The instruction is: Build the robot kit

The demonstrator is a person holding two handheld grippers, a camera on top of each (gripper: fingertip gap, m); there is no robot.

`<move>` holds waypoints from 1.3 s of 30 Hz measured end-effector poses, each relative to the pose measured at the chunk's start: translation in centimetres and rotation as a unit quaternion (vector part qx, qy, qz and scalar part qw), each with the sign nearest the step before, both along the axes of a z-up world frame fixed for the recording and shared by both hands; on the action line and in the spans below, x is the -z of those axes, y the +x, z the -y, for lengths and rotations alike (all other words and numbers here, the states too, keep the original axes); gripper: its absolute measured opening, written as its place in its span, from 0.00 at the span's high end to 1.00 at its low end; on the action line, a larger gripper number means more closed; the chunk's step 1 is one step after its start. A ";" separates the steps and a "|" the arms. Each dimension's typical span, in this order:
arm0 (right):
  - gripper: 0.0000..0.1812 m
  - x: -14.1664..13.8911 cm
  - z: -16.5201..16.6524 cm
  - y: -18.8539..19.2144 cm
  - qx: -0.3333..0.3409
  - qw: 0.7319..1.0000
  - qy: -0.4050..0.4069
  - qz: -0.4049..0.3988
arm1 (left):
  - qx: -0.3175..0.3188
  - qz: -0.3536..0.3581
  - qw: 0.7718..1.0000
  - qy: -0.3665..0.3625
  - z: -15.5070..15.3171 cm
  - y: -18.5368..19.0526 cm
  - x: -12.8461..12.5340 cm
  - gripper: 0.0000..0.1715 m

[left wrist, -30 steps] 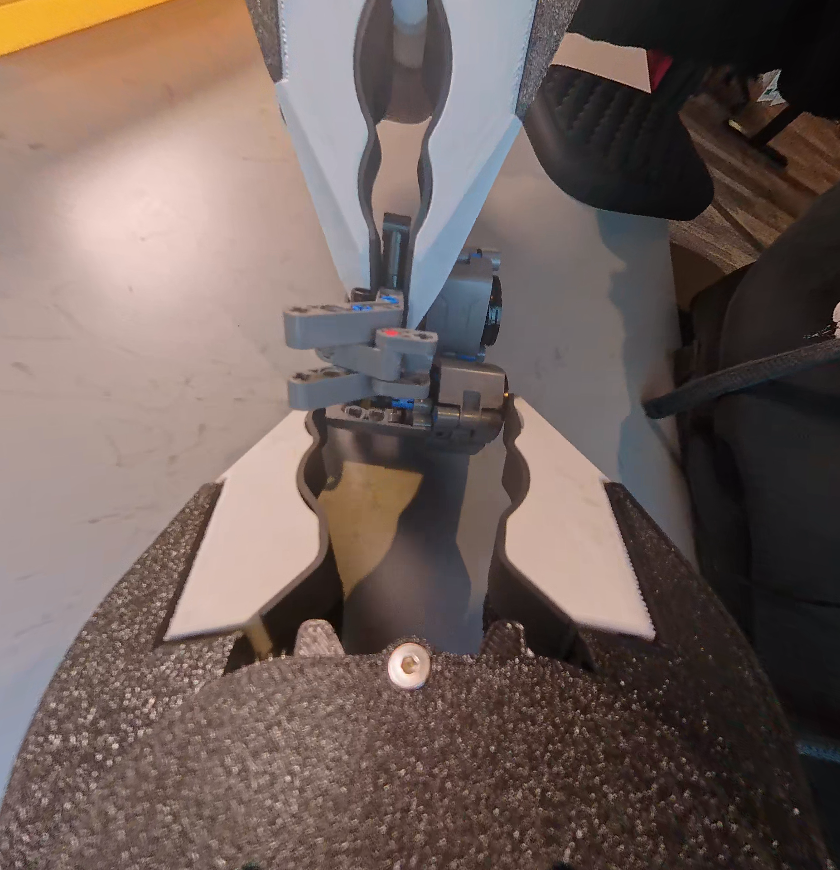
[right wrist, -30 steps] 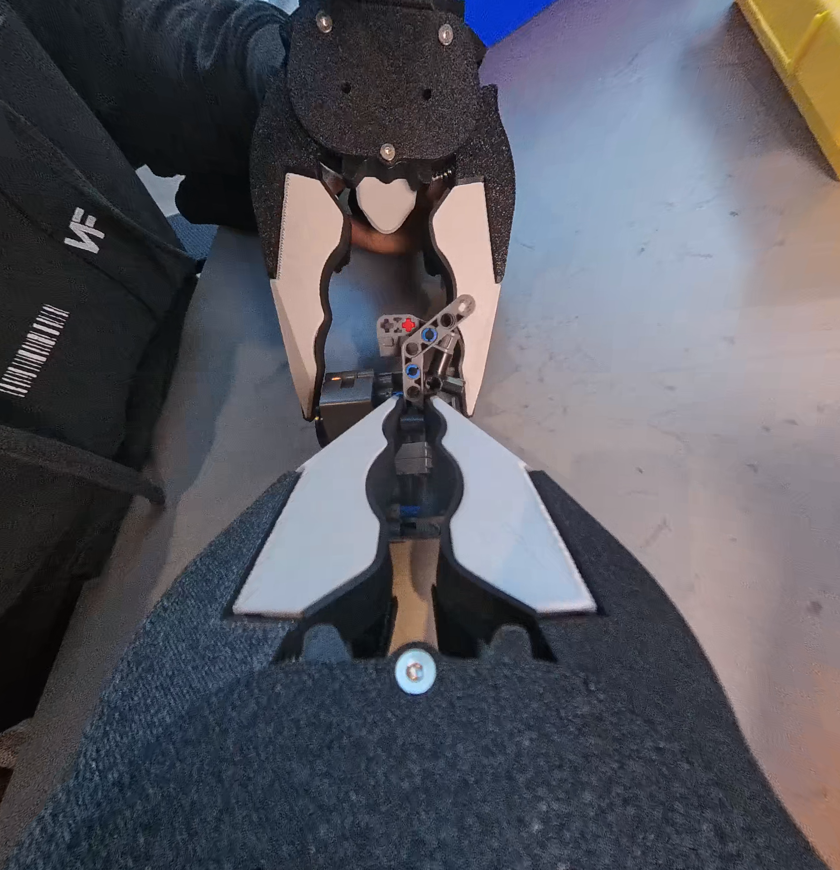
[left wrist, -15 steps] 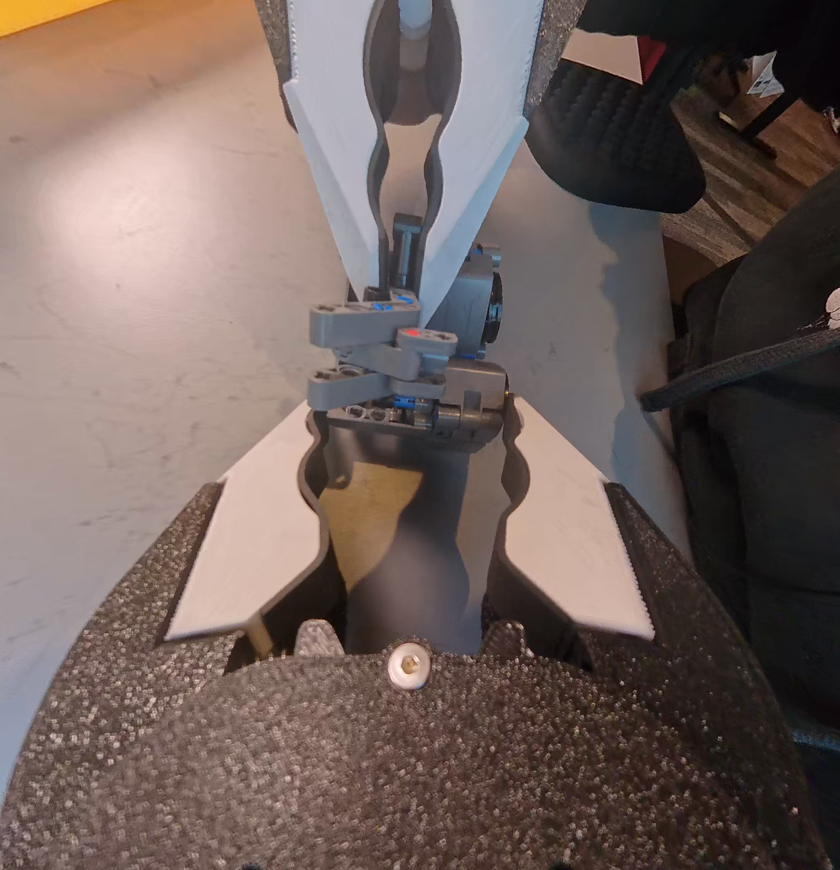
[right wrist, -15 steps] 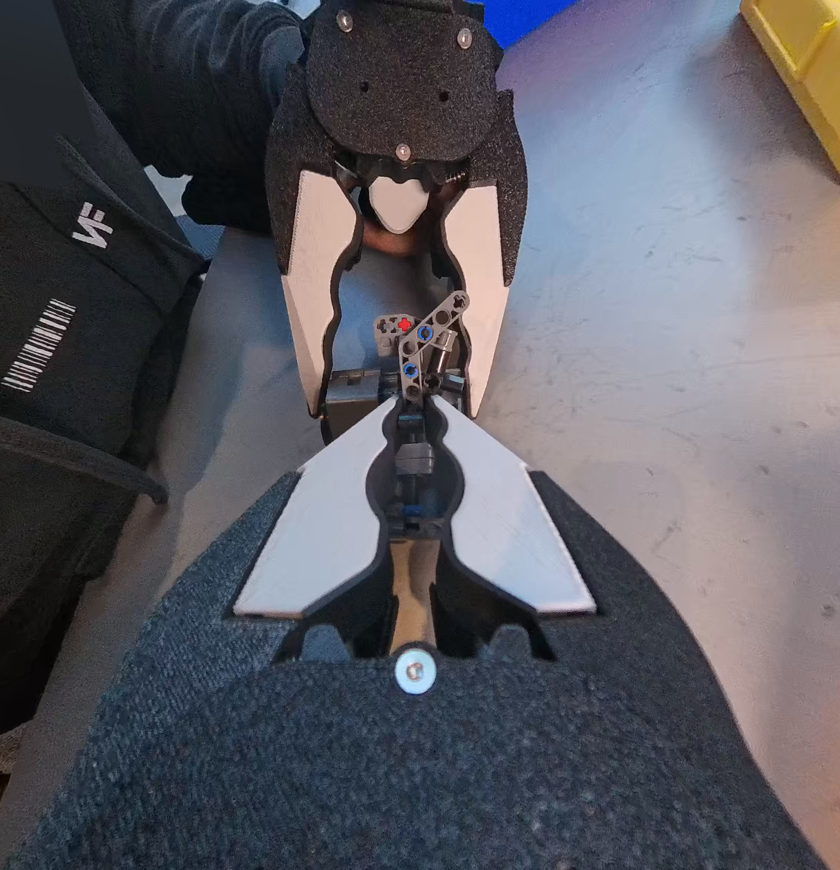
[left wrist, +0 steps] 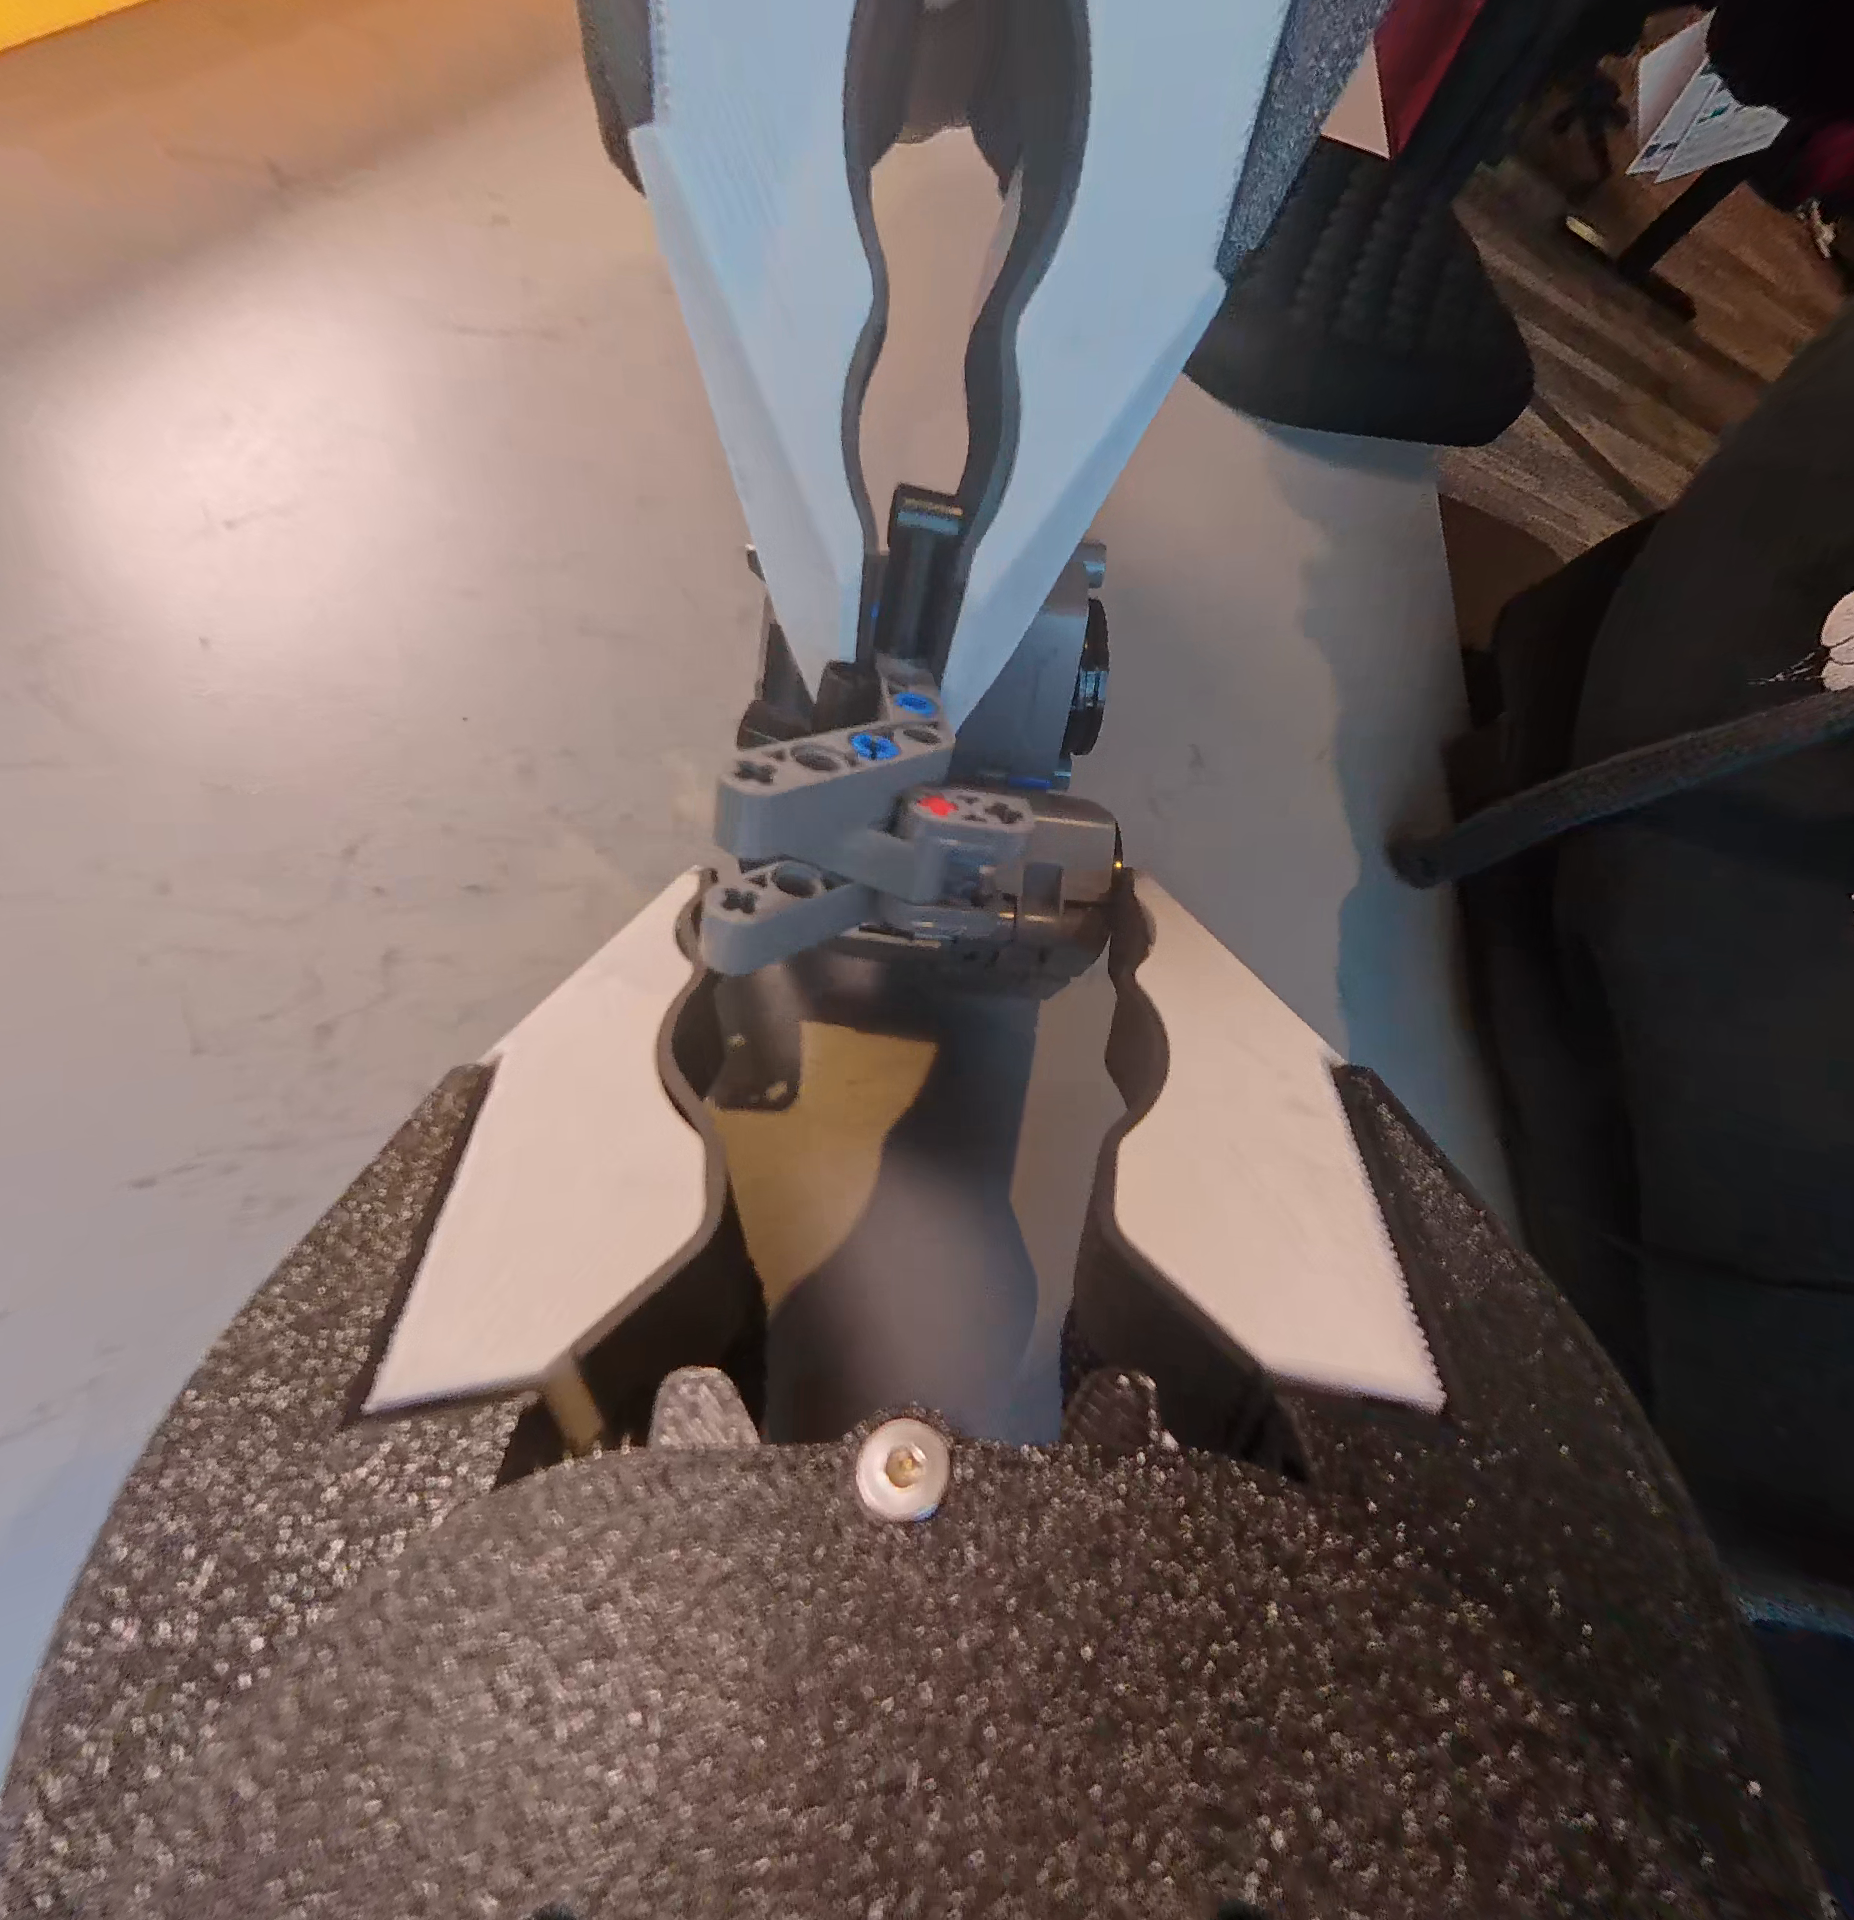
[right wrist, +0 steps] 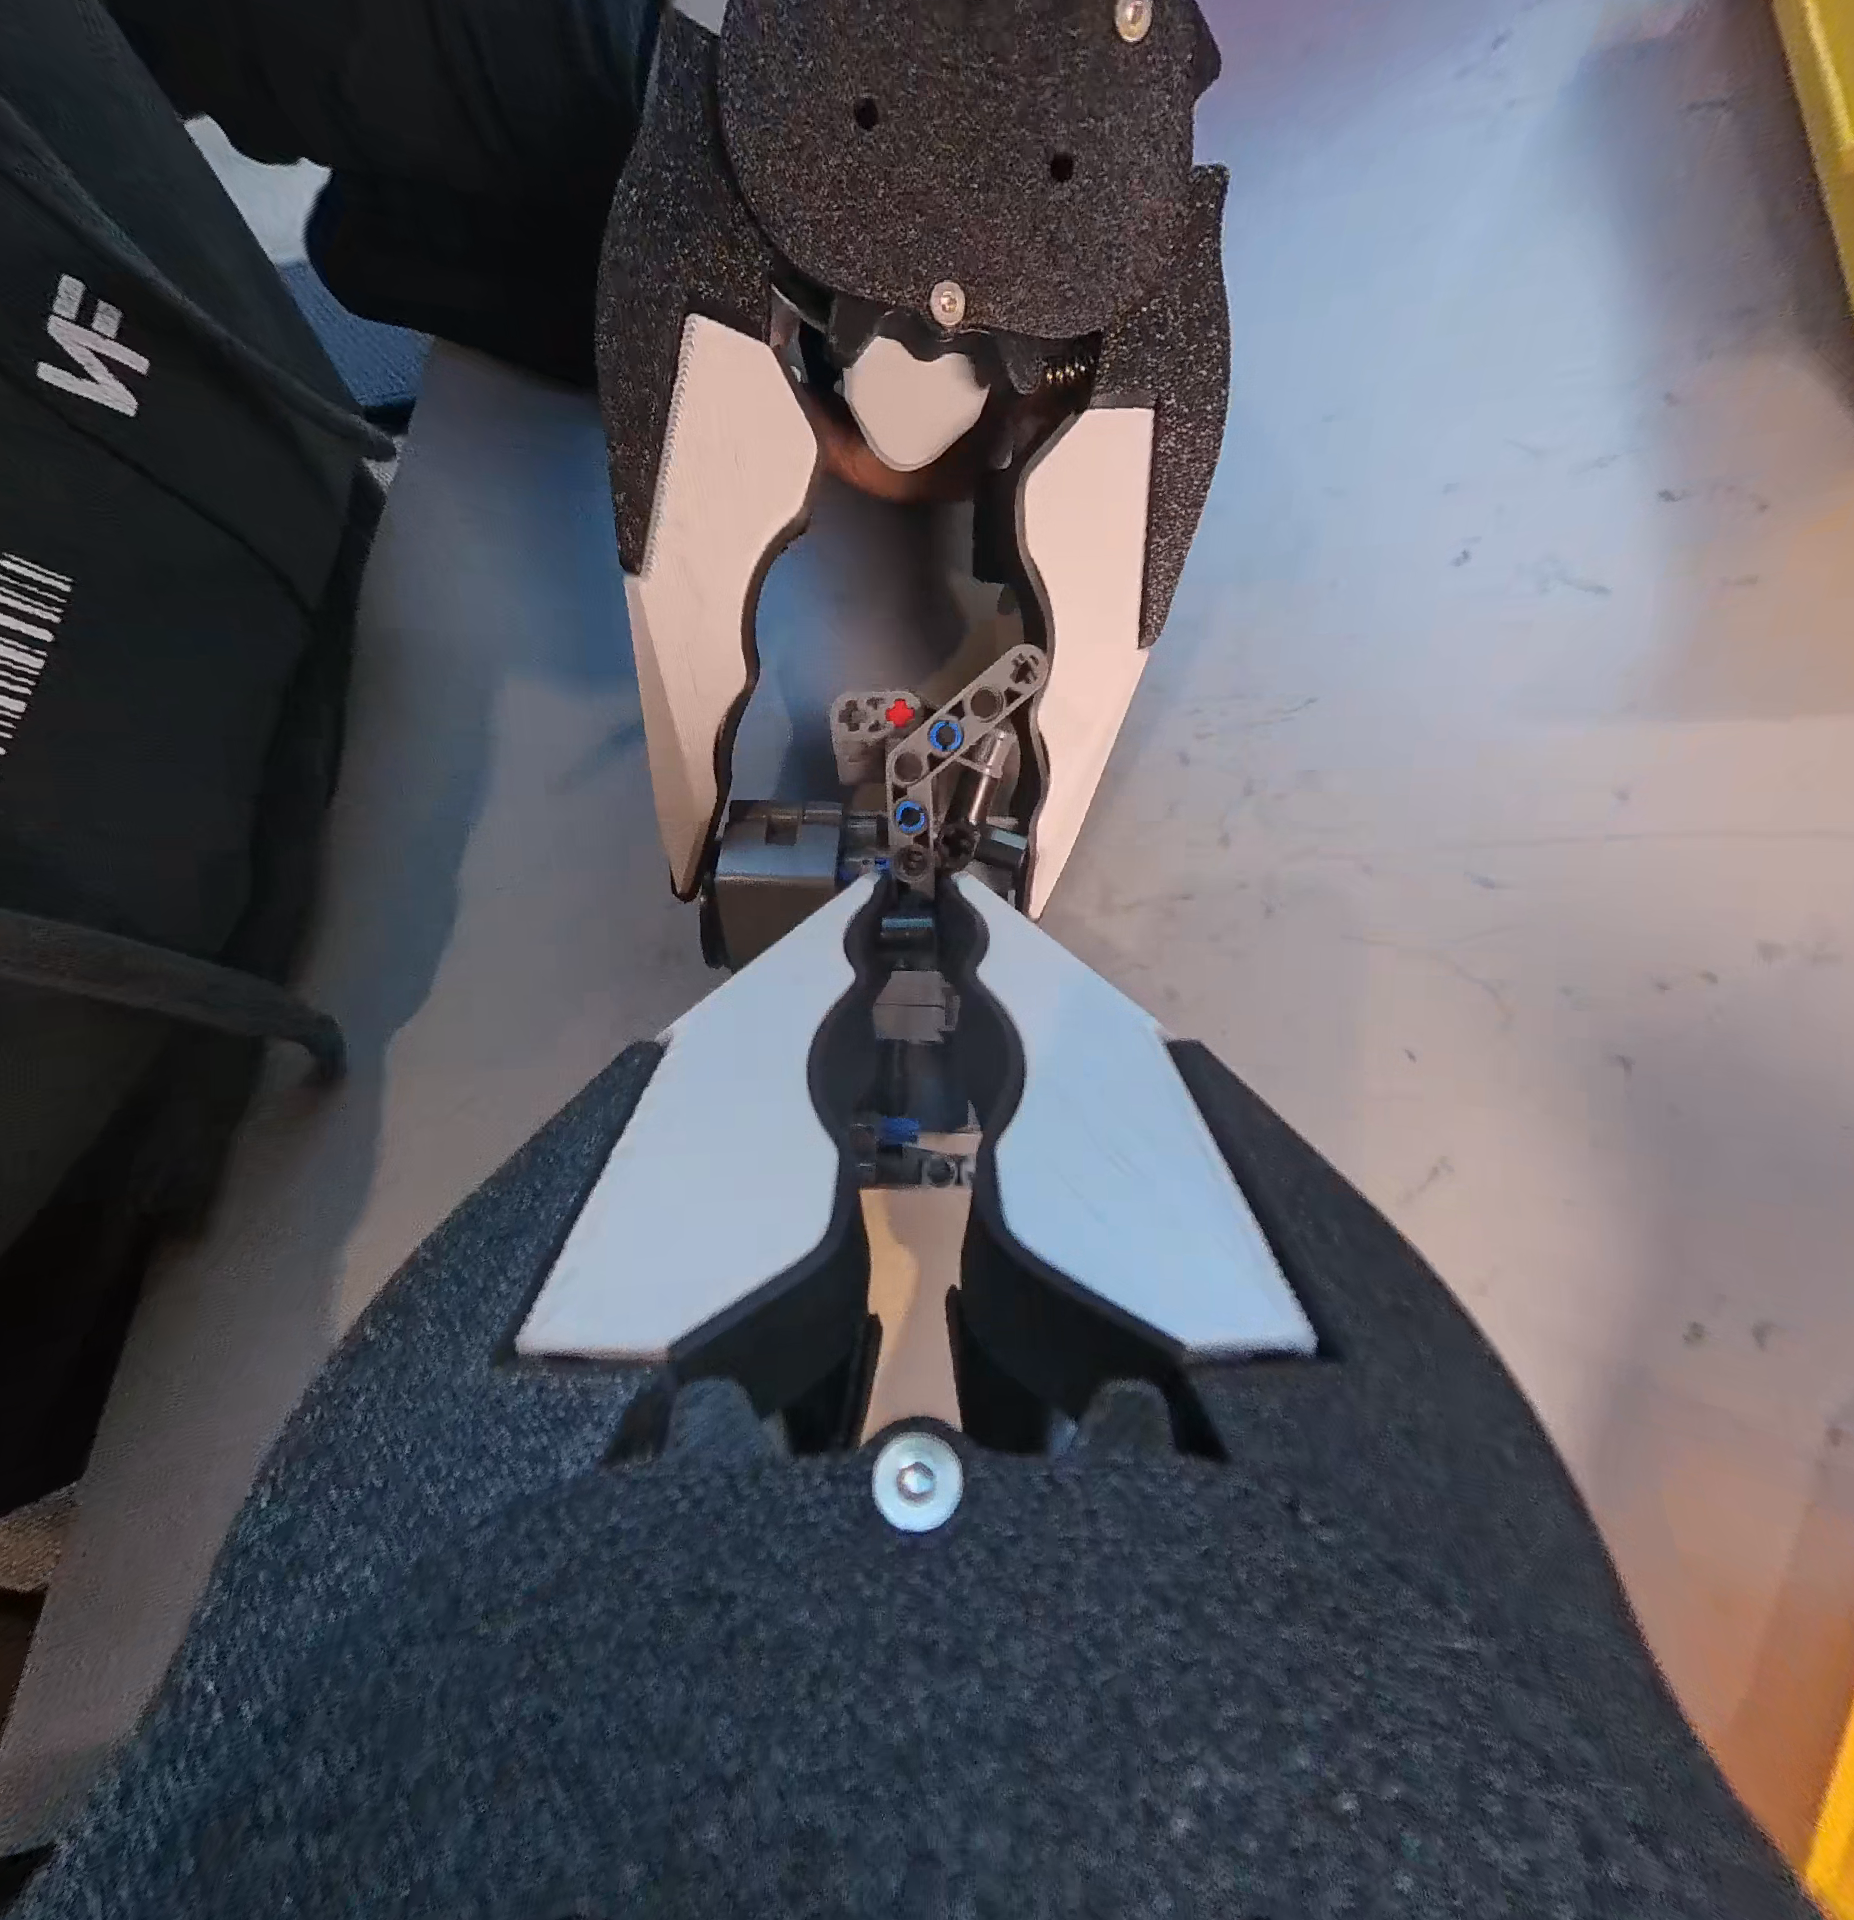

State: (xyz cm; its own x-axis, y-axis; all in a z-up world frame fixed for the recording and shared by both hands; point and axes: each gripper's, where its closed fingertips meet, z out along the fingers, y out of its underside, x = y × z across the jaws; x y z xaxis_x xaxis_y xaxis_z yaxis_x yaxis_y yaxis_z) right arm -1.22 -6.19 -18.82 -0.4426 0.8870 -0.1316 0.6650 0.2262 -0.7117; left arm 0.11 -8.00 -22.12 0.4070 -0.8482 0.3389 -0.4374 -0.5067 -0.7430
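Observation:
A small grey toy-brick assembly (left wrist: 850, 821) with angled beams, blue pins and a red axle end is held between both grippers above a grey surface (left wrist: 279, 623). My left gripper (left wrist: 912, 883) has its white fingers set wide and clamped on the assembly's grey block. My right gripper (left wrist: 907, 686) comes in from the top of the left wrist view, shut on a black part at the assembly's far end. In the right wrist view my right gripper (right wrist: 912, 883) pinches that black part, with the assembly (right wrist: 933, 769) beyond it inside the left gripper (right wrist: 866, 891).
A black bag (left wrist: 1681, 1039) lies to the right in the left wrist view and to the left in the right wrist view (right wrist: 123, 623). A black chair seat (left wrist: 1359, 312) is behind. A yellow bin (right wrist: 1848, 208) stands at the right edge. A dark sleeve (right wrist: 435, 156) is behind the left gripper.
The two grippers have drawn closer together and the assembly has tilted, so its grey beams show more from above. Both grips are unchanged.

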 end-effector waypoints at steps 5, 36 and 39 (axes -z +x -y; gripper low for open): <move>0.97 0.0 0.1 -0.1 -0.003 1.000 0.023 0.007 | 0.002 -0.001 1.000 0.000 0.0 0.0 0.0 0.57; 0.97 0.1 -0.2 -0.6 0.064 0.996 -0.041 0.041 | -0.010 -0.003 1.000 0.002 -0.4 -0.4 0.1 0.57; 0.97 0.0 -0.1 -0.8 0.078 0.996 0.032 0.029 | -0.013 -0.006 1.000 0.002 -0.5 -0.5 0.1 0.57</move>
